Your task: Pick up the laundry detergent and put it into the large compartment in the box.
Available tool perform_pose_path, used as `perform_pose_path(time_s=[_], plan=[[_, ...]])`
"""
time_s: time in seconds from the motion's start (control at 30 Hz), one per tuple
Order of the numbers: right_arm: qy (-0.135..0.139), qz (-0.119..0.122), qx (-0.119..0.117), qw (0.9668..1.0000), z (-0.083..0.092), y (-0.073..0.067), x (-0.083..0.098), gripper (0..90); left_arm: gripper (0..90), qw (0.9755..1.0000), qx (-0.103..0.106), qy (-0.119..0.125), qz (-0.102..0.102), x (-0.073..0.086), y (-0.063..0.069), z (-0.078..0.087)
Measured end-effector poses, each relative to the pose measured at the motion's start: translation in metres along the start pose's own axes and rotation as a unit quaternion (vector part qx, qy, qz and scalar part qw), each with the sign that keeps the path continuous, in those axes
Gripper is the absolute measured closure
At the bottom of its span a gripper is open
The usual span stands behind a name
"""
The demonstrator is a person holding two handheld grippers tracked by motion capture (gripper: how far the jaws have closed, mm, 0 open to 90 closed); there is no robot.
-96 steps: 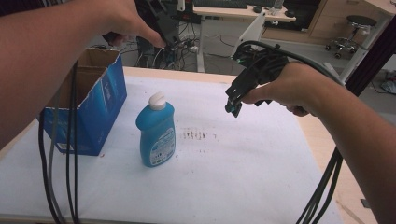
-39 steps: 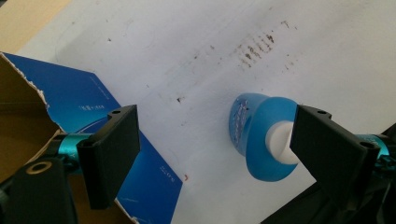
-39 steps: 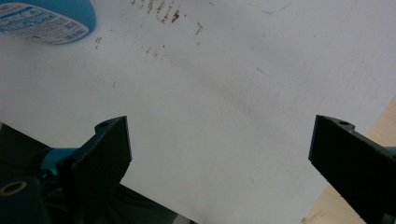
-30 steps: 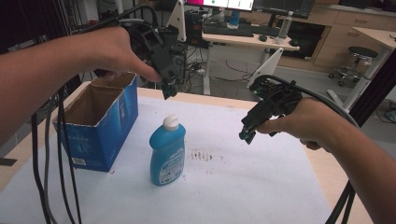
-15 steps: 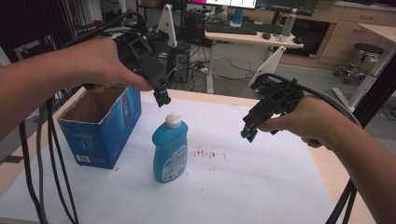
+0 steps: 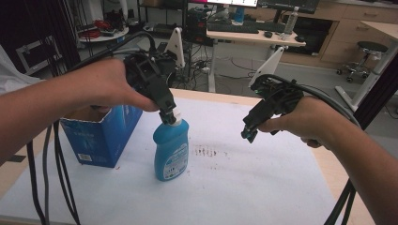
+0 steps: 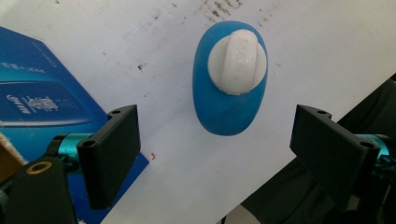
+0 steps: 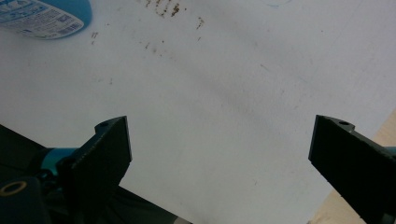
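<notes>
The left tool (image 6: pixel 168 115) hangs wide open, empty, just above the bottle (image 6: pixel 171 149) standing on the worktop (image 6: pixel 263 187) beside the box (image 6: pixel 101 133); lower straight, centre the cap (image 7: pixel 237 62), then close. Right tool (image 6: pixel 248 131) open, empty

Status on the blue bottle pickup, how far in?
Done: left gripper is lined up above the blue bottle, jaws open either side of its white cap. In hand: nothing gripped yet; the bottle stands upright on the table. Left: close and lift. Right gripper hangs open, off to the side.
</notes>
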State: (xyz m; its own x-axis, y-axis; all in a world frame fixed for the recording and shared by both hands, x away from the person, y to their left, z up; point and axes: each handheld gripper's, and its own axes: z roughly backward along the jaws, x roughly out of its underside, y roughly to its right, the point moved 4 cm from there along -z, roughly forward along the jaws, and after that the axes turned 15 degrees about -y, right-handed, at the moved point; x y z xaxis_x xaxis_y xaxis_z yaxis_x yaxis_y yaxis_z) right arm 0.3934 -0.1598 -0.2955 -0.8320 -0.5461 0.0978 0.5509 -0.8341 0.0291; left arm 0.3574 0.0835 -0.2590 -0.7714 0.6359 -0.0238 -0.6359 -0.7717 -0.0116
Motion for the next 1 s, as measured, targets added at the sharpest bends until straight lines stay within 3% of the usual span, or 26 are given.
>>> perform_pose_path(time_s=[0.3,1.0], plan=[[0.004,0.002,0.005,1.0000,-0.001,0.001,0.001,5.0,16.3,0.9999,0.005,0.015,0.002,-0.002,0.001,-0.019],[0.003,0.011,0.003,0.9999,-0.006,-0.006,0.002,5.0,16.3,0.9997,0.017,0.017,0.012,-0.015,0.002,-0.059]])
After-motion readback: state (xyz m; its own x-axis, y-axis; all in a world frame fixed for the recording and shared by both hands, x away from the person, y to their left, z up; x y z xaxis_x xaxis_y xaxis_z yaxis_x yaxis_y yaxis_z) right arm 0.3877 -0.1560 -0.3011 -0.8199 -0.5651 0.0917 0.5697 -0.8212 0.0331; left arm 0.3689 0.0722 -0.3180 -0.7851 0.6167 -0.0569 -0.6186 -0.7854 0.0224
